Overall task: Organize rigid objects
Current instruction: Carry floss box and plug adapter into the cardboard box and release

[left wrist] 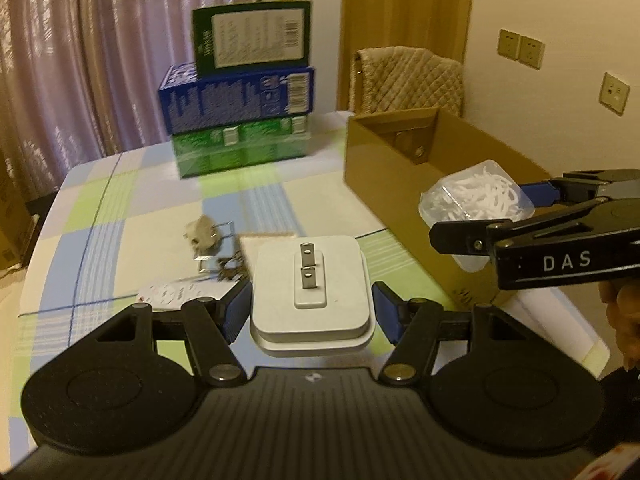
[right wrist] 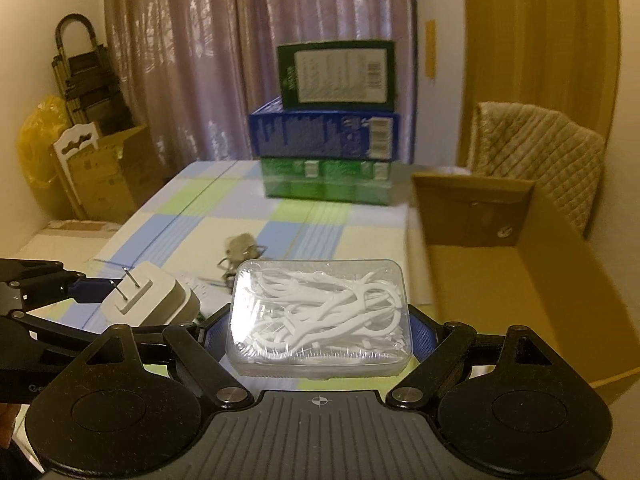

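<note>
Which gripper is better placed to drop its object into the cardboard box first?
Probably the right gripper: its clear floss box is beside the open cardboard box, while the left gripper with the charger is farther away.

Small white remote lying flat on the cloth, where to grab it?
Across its long edges, coming from above. The remote lies flat and thin beside the keys, so only its narrow sides offer faces. Both tools are full now: charger and floss box.
</note>
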A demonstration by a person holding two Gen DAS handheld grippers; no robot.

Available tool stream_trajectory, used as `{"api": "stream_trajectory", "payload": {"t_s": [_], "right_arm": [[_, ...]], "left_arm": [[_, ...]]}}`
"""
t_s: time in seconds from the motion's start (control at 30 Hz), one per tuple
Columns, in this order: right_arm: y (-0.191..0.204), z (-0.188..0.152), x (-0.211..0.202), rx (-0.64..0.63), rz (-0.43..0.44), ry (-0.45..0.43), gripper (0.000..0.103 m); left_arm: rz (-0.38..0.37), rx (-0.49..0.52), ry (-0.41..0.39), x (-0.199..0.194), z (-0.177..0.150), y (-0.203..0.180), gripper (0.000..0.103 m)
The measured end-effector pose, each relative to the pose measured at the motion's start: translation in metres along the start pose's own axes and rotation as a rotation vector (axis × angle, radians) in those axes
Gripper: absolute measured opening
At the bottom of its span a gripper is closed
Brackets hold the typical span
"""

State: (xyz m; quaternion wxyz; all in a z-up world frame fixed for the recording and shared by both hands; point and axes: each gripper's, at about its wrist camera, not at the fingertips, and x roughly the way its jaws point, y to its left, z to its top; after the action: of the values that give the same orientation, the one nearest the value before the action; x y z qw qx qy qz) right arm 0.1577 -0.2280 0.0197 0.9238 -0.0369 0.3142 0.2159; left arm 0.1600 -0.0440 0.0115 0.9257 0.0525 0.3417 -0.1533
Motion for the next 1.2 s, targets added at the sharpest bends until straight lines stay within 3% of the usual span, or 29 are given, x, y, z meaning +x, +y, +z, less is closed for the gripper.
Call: {"api": "stream_trajectory", "payload": {"t_s": [0.47, 0.7, 0.9, 1.2], "right_arm": [[-0.079, -0.005, -0.029, 0.020, -0.119, 0.000, 0.082], [-0.152, -0.006, -0.027, 0.134, -0.171, 0.011, 0.082], [-0.195, -0.010, -0.015, 0.205, -0.175, 0.050, 0.082], [-0.222, -0.017, -0.002, 0.278, -0.165, 0.055, 0.082]], "left_arm": [[-0.096, 0.095, -0.009, 0.024, 0.037, -0.076, 0.060], [-0.138, 0.144, -0.010, 0.050, 0.059, -0.109, 0.060], [-0.170, 0.179, 0.001, 0.082, 0.076, -0.134, 0.060], [-0.218, 0.239, 0.037, 0.131, 0.084, -0.156, 0.061]]}}
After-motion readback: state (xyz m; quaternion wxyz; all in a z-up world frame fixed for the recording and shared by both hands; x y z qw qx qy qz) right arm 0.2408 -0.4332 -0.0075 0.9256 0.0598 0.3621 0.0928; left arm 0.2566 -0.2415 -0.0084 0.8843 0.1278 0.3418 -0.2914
